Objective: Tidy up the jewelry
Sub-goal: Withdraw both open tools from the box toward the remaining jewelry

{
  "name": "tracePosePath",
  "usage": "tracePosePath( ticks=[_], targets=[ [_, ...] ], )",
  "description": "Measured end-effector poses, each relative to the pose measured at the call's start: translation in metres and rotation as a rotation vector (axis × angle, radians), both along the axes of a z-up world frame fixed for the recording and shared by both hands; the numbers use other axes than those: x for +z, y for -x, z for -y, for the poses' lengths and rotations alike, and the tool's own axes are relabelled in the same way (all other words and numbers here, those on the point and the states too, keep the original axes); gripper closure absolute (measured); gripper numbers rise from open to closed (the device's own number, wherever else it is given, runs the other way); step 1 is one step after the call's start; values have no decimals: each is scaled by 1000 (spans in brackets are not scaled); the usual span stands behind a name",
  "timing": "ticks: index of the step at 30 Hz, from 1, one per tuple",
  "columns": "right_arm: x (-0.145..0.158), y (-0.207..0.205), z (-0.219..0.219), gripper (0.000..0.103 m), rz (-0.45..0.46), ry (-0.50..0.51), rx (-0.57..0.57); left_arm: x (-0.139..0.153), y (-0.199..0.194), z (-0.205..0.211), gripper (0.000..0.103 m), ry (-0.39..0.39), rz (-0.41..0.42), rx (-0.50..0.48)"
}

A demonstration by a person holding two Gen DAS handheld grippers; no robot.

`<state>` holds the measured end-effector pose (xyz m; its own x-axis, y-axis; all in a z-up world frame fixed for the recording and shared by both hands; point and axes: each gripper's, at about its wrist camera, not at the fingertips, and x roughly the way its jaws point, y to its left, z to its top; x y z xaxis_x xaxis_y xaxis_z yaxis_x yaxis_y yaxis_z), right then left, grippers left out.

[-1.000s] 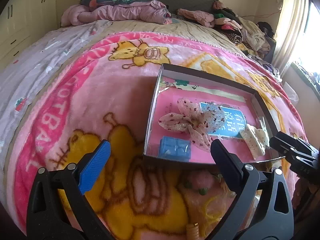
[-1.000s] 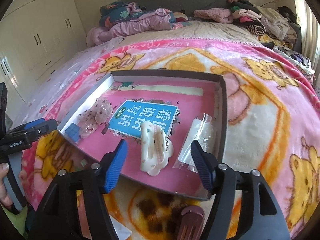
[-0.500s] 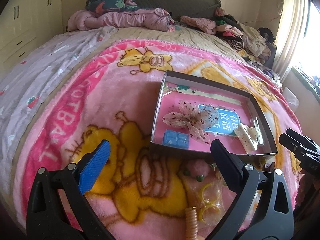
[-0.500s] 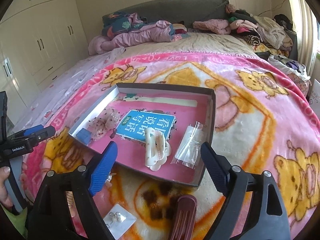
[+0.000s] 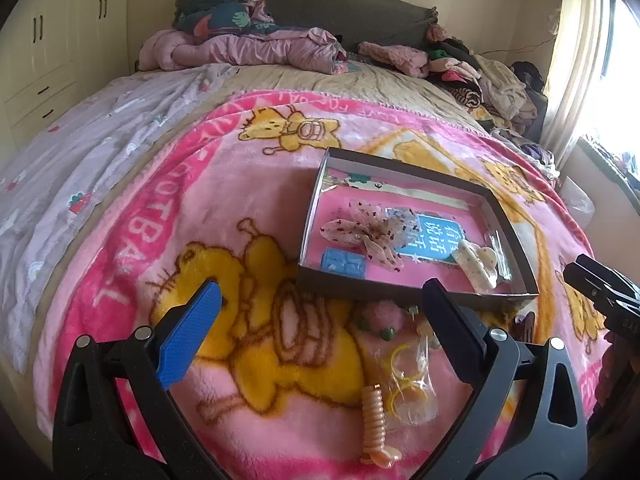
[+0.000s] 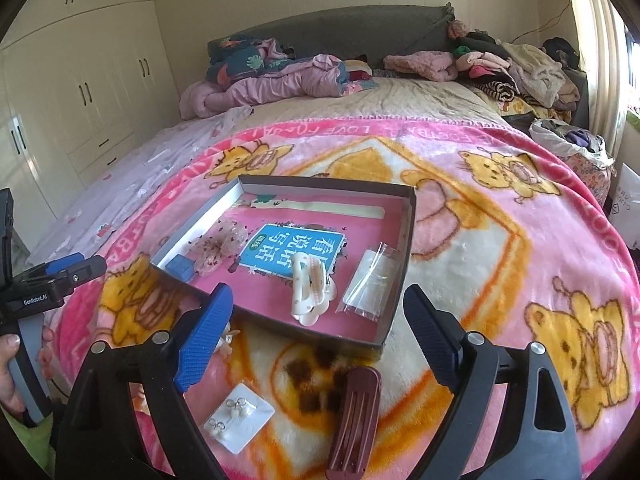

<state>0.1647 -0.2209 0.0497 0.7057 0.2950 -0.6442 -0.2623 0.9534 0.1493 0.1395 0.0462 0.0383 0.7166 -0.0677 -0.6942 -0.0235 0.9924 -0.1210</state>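
A shallow dark box (image 5: pixel 504 216) (image 6: pixel 404 264) with a pink floor lies on the pink blanket. In it are a sheer bow (image 5: pixel 368 232), a small blue case (image 5: pixel 344 262), a white claw clip (image 6: pixel 310 288) and a clear packet (image 6: pixel 370 280). In front of it on the blanket lie a peach spiral hair tie (image 5: pixel 374 424), a clear bag with yellow bands (image 5: pixel 406 384), a white earring card (image 6: pixel 239 416) and a maroon clip (image 6: pixel 354 420). My left gripper (image 5: pixel 320 308) and right gripper (image 6: pixel 316 316) are both open and empty, above these loose items.
Piles of clothes and a quilt (image 6: pixel 280 84) lie at the head of the bed. Wardrobes (image 6: pixel 80 92) stand at the left. A curtained window (image 5: pixel 580 60) is at the right. A pink pom-pom piece (image 5: pixel 384 318) lies by the box's front wall.
Both grippers have drawn back and up from the box, so the loose items on the blanket in front of it came into view. Both stayed open.
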Motion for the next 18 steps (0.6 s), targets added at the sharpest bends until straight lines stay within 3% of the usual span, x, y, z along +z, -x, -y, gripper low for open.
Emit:
tracePosePath(
  ticks=[18],
  targets=[
    [-5, 38, -11, 18, -5, 8, 56, -1, 33, 9, 11, -28, 16, -10]
  ],
)
